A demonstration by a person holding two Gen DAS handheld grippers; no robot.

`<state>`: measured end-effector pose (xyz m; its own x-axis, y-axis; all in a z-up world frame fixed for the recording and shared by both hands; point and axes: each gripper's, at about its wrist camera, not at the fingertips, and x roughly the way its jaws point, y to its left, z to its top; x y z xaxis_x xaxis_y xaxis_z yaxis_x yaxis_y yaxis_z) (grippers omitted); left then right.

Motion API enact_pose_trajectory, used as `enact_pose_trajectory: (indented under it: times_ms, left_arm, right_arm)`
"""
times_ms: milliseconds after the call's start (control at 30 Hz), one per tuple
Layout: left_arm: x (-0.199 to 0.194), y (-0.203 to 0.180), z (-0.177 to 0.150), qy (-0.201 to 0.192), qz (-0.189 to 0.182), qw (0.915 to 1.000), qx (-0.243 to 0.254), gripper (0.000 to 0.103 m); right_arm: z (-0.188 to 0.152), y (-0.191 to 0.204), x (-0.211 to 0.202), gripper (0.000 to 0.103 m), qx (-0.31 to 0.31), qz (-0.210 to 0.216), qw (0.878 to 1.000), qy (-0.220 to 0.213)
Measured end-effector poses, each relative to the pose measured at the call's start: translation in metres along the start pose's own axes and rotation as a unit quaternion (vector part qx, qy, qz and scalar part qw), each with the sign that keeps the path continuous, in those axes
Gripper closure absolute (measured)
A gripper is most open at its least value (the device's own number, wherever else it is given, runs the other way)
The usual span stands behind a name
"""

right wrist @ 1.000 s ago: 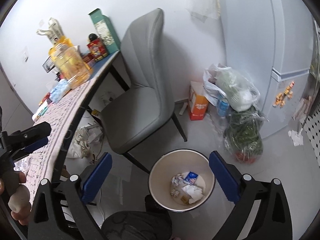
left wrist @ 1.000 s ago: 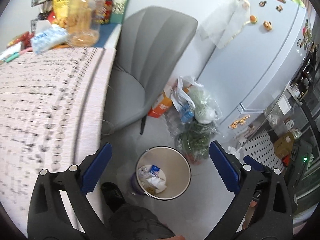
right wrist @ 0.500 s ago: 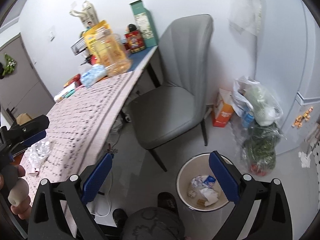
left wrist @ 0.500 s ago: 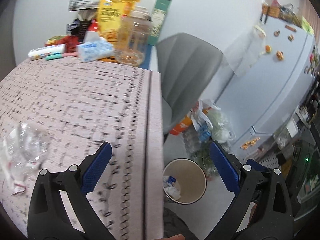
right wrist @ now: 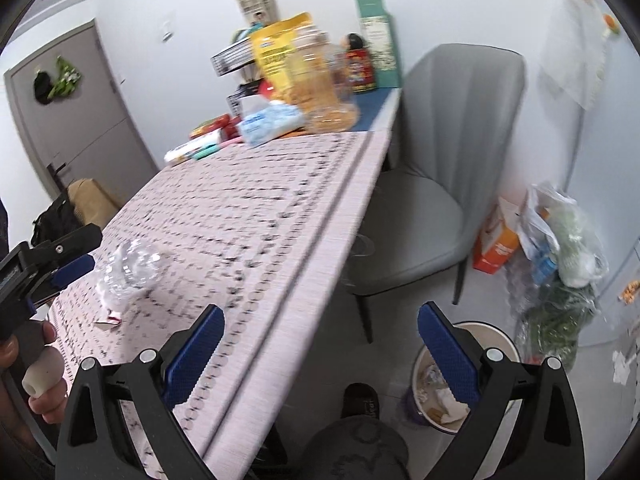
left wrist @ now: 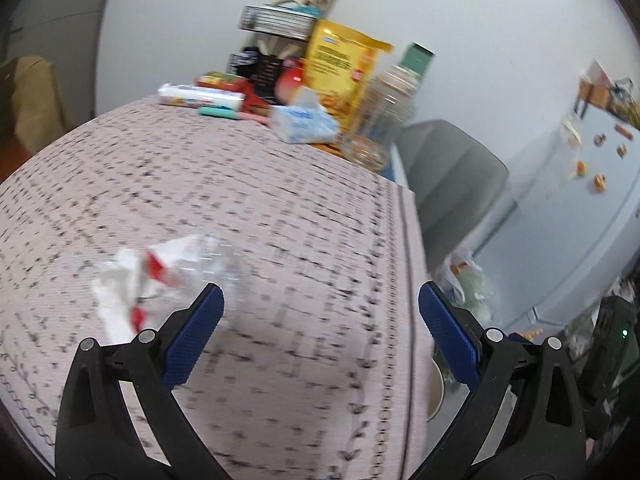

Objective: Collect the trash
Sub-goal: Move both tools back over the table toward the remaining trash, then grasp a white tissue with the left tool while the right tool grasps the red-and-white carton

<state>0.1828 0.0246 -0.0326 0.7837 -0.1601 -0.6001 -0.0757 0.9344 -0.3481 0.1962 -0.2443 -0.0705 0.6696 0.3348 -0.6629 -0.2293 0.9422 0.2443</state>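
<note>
A crumpled clear plastic wrapper with white and red scraps (left wrist: 160, 272) lies on the pink patterned tablecloth (left wrist: 280, 216), just ahead of my left gripper's left finger. My left gripper (left wrist: 320, 334) hangs open above the cloth with nothing in it. In the right wrist view the same wrapper (right wrist: 130, 266) sits at the left, next to the left gripper (right wrist: 52, 264) held by a hand. My right gripper (right wrist: 320, 354) is open and empty over the table's edge. The cream trash bin (right wrist: 460, 376) with paper inside stands on the floor below.
Snack bags, a clear jar (right wrist: 324, 80), tissues (left wrist: 304, 124) and boxes crowd the table's far end. A grey chair (right wrist: 440, 184) stands by the table. Plastic bags (right wrist: 560, 264) and an orange carton lean against a white fridge. A shoe shows beside the bin.
Both grippers swung up and left from the trash bin toward the table. The wrapper has come into the left wrist view near the left finger. Both stayed open.
</note>
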Motion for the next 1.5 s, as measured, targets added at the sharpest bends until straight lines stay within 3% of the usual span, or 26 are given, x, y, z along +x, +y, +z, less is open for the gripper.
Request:
enact_pose_trajectory:
  times_ms: [200,500,733,933,1000,1100,1233,1333,1500]
  left_arm:
    - [-0.021,0.052,0.003,-0.022,0.024,0.9988,-0.037,0.006]
    - [-0.03,0.119,-0.008,-0.015,0.052,0.9953,-0.08,0.007]
    - [-0.012,0.152,-0.013,0.009,0.057,0.993,-0.103,0.009]
    - [0.006,0.158,-0.007,0.017,0.041,0.9926,-0.113,0.015]
    - [0.014,0.161,-0.005,0.018,0.03,0.9917,-0.124,0.02]
    - [0.021,0.163,-0.003,0.022,0.026,0.9907,-0.131,0.035]
    - [0.025,0.167,-0.003,0.036,0.028,0.9899,-0.134,0.088]
    - [0.019,0.166,-0.005,0.037,0.029,0.991,-0.125,0.094]
    - [-0.005,0.168,-0.008,0.02,0.033,0.9913,-0.126,0.094]
  right_arm:
    - [0.006,0.051,0.011,0.008,-0.039,0.022,0.999,0.01]
    - [0.0,0.095,0.025,0.008,-0.056,0.047,0.997,0.026]
    - [-0.004,0.118,0.031,0.008,-0.069,0.057,0.995,0.036]
    - [-0.007,0.128,0.035,0.008,-0.066,0.071,0.994,0.049]
    - [-0.007,0.132,0.036,0.008,-0.069,0.071,0.994,0.05]
    - [-0.007,0.136,0.036,0.008,-0.075,0.075,0.993,0.051]
    - [-0.008,0.14,0.04,0.008,-0.078,0.078,0.992,0.056]
    - [-0.01,0.147,0.044,0.008,-0.082,0.084,0.991,0.063]
    - [-0.016,0.169,0.053,0.01,-0.1,0.109,0.986,0.073]
